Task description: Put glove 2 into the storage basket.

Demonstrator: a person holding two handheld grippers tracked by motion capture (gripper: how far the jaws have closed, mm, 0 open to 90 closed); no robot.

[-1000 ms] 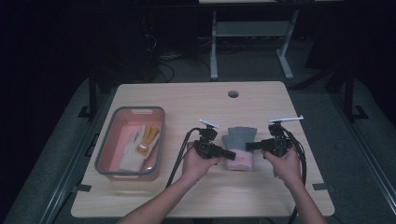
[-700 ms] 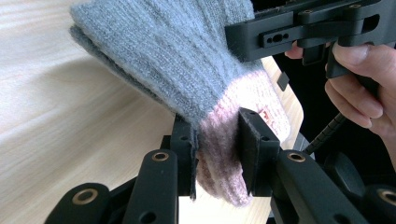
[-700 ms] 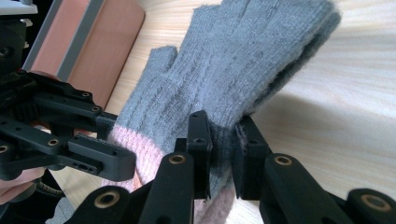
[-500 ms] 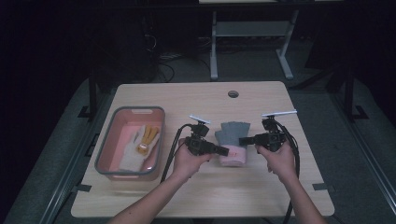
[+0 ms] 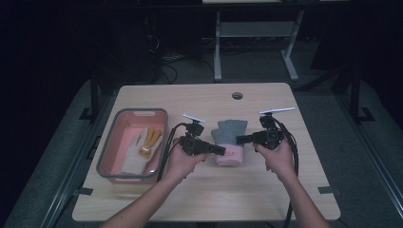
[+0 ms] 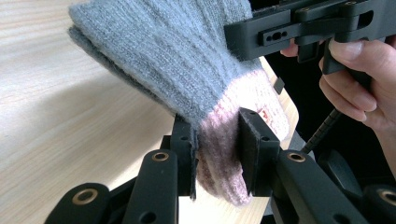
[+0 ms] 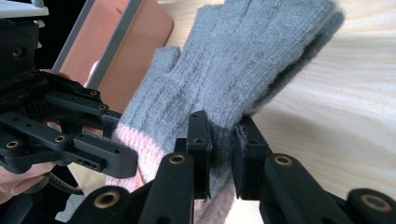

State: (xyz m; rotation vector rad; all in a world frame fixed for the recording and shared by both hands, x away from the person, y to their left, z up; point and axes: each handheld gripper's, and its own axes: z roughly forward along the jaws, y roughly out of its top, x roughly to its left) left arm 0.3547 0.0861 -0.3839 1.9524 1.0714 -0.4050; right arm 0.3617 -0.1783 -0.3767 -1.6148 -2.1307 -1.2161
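Grey gloves [image 5: 229, 137] lifted, moved nearer tub [image 5: 134, 144].

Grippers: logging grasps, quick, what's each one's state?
Left gripper: shut on the glove, at its pink cuff.
Right gripper: shut on the glove's grey edge.

Dim high view, dark surroundings (tabletop [image 5: 204, 190] lit from above), gripper views bright, sharp, soft shadows

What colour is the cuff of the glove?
Pink, on a grey glove; the cuff shows best in the left gripper view.
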